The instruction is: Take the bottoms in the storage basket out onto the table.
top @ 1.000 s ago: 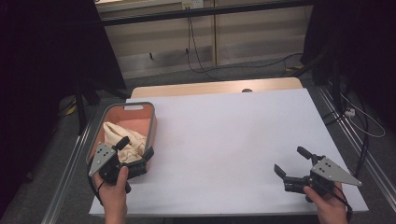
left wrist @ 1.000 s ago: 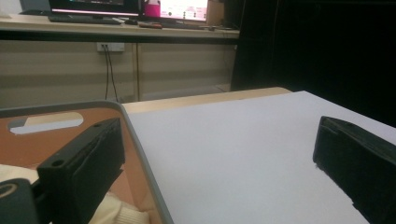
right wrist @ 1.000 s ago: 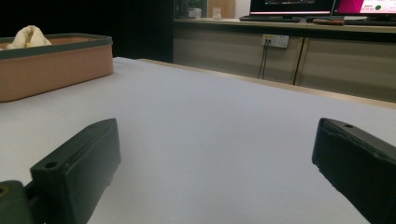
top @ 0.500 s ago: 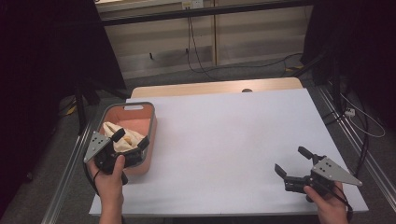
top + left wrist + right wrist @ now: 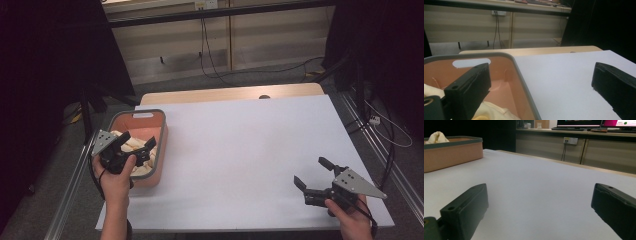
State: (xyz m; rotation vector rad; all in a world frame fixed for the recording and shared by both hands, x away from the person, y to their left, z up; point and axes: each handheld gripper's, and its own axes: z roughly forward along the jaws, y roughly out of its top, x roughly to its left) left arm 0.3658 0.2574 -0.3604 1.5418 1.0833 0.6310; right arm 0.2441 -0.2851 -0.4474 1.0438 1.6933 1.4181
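Wide-spread gripper (image 5: pixel 539 207) above white table (image 5: pixel 536 180)

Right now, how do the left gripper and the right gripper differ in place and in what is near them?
The left gripper hangs over the pink basket, above the cream cloth inside it; the right gripper sits low over the bare white table cover, with nothing below it. The left is at the table's left edge, the right near its front right corner. Both have their jaws wide apart and hold nothing.
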